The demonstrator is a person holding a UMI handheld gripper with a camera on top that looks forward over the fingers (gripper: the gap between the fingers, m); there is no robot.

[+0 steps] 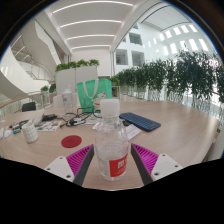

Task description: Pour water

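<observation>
Your gripper (111, 160) is clamped on one clear water bottle (111, 140), white cap up, both pink pads (82, 159) pressing its sides; beyond the fingers, one red disc (71, 141) left, one dark blue notebook (140, 122) right; table (175, 130) wooden.

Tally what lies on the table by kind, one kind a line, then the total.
Clear plastic water bottles with white caps: 2, one between the gripper's fingers, one lying beyond
Flat red round discs: 1
Dark blue flat rectangular slabs: 1
Total: 4
</observation>
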